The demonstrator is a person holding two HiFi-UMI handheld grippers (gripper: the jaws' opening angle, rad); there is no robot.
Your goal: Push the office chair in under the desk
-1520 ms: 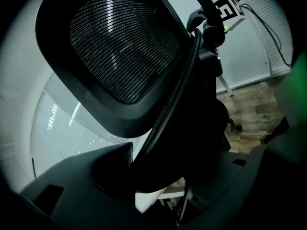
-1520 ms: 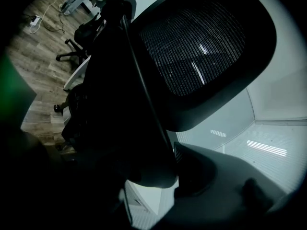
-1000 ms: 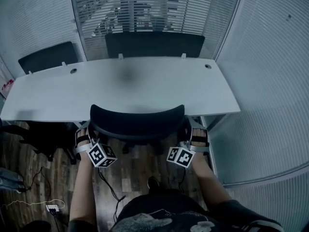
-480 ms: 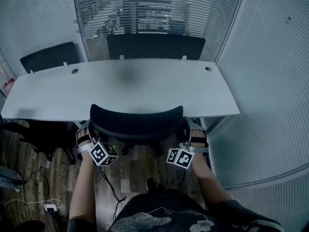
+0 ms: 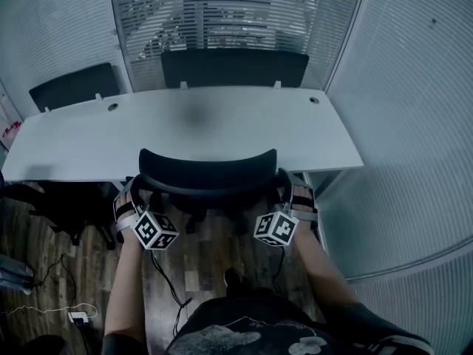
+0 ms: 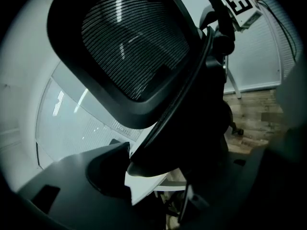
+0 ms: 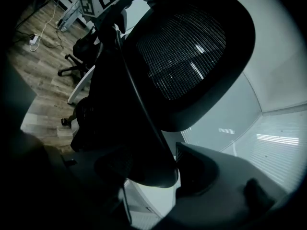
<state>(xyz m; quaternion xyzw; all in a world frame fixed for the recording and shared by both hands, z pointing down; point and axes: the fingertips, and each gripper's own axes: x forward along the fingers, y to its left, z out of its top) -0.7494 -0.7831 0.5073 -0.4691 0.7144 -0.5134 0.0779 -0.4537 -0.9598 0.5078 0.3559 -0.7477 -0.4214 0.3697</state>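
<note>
Mesh office chair (image 5: 207, 174), curved black rim, at smooth white desk (image 5: 89, 143).

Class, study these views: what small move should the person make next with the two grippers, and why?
Probably a short, even push forward with both hands. The left gripper and right gripper each clamp one side of the black mesh-backed office chair at its back frame. Its backrest stands just at the near edge of the white desk, so the chair can likely go a little further under.
</note>
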